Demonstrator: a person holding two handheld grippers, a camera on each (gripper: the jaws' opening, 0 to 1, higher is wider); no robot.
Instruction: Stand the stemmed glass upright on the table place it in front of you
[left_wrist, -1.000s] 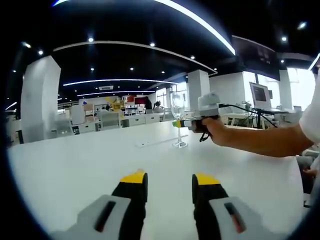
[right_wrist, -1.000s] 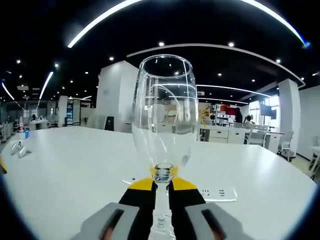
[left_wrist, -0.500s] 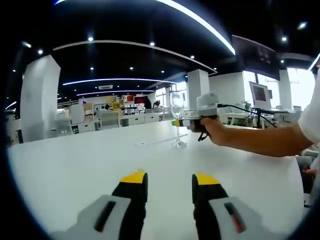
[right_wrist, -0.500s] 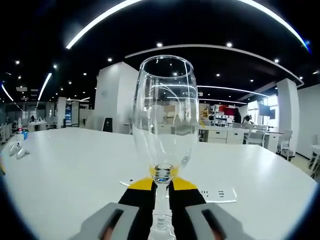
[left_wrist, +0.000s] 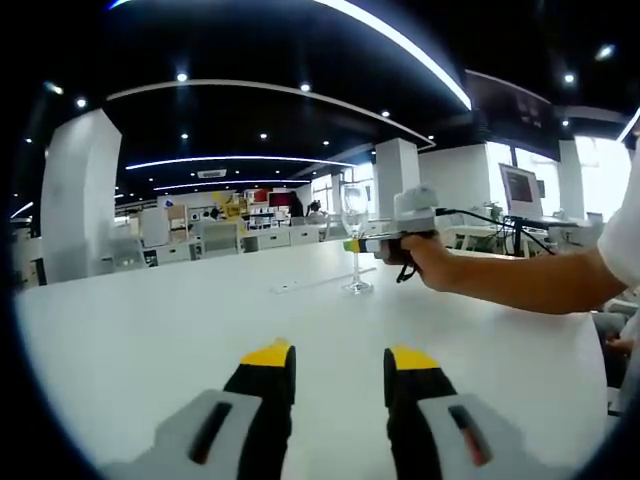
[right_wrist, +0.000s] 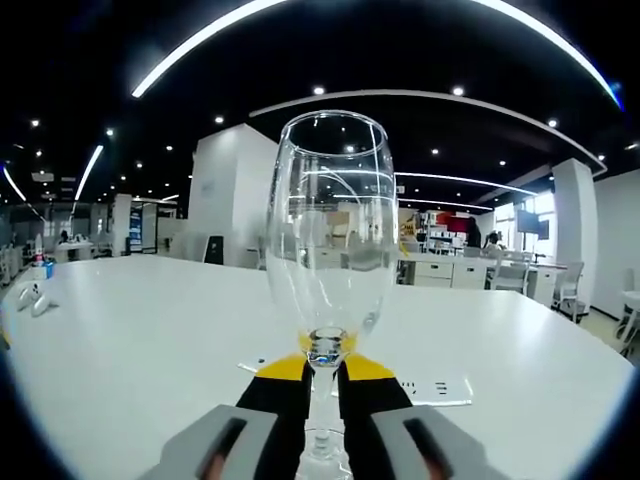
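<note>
Clear glass catches the ceiling lights right of centre in the left gripper view, where the stemmed glass (left_wrist: 356, 240) stands upright with its foot on the white table (left_wrist: 150, 330). The right gripper (left_wrist: 352, 246) reaches in from the right edge of the frame, held by a person's hand (left_wrist: 425, 262), and pinches the glass at the stem, most likely to steady it while the foot settles. At the bottom of the frame the left gripper (left_wrist: 340, 362) hovers low over the table with its yellow-tipped jaws parted and nothing between them; it seems to be waiting.

Seen in the right gripper view, the stemmed glass (right_wrist: 327, 250) fills the centre, bowl up. The right gripper (right_wrist: 320, 372) has its jaws closed against the stem just below the bowl. The foot sits at the bottom edge between the jaws, blurred, so contact with the table (right_wrist: 130, 330) is probable rather than certain there. A flat socket strip (right_wrist: 435, 388) lies on the table at lower right.

Around it is a large open office with white pillars, dark ceiling and curved light strips.
</note>
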